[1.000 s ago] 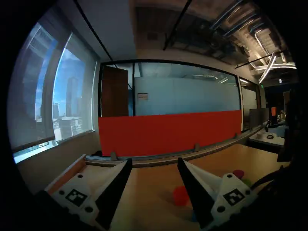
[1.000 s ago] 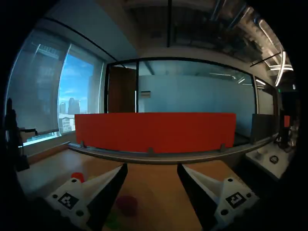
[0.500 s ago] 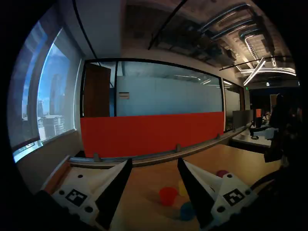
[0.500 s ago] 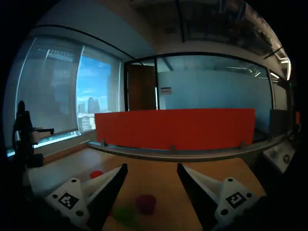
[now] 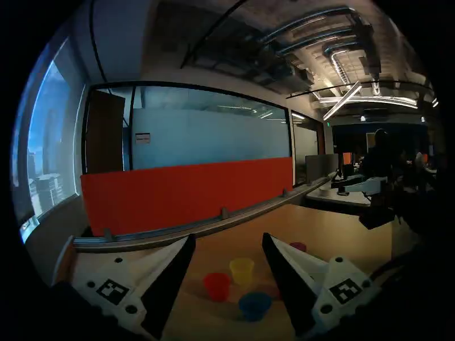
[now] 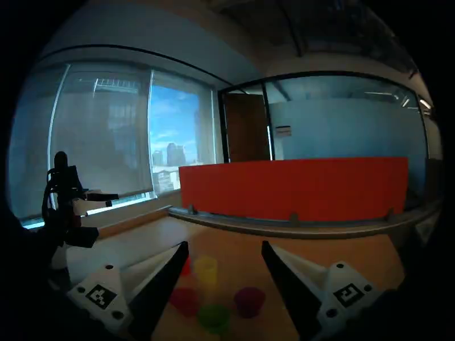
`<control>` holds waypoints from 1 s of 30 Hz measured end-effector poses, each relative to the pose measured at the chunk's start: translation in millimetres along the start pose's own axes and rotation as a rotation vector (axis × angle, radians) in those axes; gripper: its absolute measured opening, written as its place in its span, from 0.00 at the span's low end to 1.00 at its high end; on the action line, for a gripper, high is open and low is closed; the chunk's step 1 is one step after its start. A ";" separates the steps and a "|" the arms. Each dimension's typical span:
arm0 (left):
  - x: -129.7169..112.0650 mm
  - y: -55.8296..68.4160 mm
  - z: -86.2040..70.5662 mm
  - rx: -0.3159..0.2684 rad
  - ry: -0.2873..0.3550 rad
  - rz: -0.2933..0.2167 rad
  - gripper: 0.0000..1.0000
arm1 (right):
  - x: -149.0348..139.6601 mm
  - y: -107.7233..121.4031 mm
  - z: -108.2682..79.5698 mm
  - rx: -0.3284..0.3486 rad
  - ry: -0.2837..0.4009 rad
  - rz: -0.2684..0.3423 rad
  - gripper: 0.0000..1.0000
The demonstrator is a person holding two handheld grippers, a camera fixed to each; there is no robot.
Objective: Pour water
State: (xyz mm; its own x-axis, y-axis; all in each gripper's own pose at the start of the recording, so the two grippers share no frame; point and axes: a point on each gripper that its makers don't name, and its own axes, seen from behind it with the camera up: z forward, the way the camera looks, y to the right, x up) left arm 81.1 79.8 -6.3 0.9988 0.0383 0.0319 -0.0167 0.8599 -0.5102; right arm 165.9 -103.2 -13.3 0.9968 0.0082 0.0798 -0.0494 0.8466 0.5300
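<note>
The wooden table carries a group of small plastic cups. In the left gripper view, a red cup, a yellow cup and a blue cup stand upright in a tight cluster. A purple cup stands near them. In the right gripper view, a green cup stands between the red cup and the purple cup.

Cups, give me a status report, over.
Left gripper open, right gripper open, both empty. Cups upright on desk, untouched. No obstruction seen ahead.
</note>
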 end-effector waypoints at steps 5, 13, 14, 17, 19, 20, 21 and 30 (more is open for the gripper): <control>-3.1 6.1 0.7 -0.040 -0.016 -0.001 0.86 | -6.2 -7.4 0.7 0.027 -0.036 -0.022 0.99; -23.0 8.4 2.5 -0.078 -0.077 0.006 0.86 | -23.4 -11.7 2.0 0.053 -0.117 -0.060 1.00; -25.7 8.6 2.7 -0.082 -0.085 0.009 0.86 | -25.5 -11.8 1.9 0.056 -0.127 -0.064 0.99; -33.8 10.2 3.9 -0.095 -0.109 0.018 0.86 | -32.2 -12.8 1.5 0.066 -0.154 -0.076 0.99; -39.5 12.5 5.1 -0.107 -0.124 0.021 0.86 | -37.3 -13.5 1.3 0.073 -0.173 -0.086 0.99; -42.3 13.7 5.8 -0.114 -0.132 0.023 0.86 | -39.8 -13.7 1.3 0.076 -0.181 -0.090 0.99; -45.1 14.8 6.5 -0.120 -0.139 0.024 0.86 | -42.4 -13.9 1.3 0.079 -0.190 -0.095 0.99; -72.5 16.1 14.4 -0.148 -0.199 0.032 0.86 | -70.1 -12.9 4.3 0.086 -0.256 -0.119 1.00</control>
State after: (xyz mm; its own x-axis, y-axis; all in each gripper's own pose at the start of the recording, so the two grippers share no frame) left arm 7.8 98.2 -4.5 0.9687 0.1761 0.1749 -0.0261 0.7732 -0.6337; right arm 96.3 -117.0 -22.1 0.9480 -0.2326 0.2172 0.0513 0.7852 0.6171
